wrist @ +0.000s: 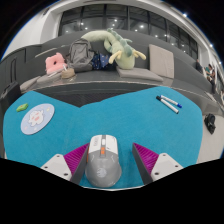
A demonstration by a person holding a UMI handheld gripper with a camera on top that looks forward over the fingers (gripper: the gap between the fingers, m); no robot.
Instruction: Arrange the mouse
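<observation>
A grey and white mouse [103, 163] with an orange stripe lies between my fingers, on the teal desk mat [110, 118]. My gripper [110, 160] is open. The left pink pad [75, 157] is close against the mouse's left side. A gap shows between the mouse and the right pad [147, 157]. The rear of the mouse is cut off below the fingers.
A round pale disc [37, 117] lies on the mat ahead to the left, with a small green item [22, 106] beyond it. Two pens [169, 102] lie ahead to the right. A plush toy [110, 45] and a pink item [55, 63] sit beyond the mat.
</observation>
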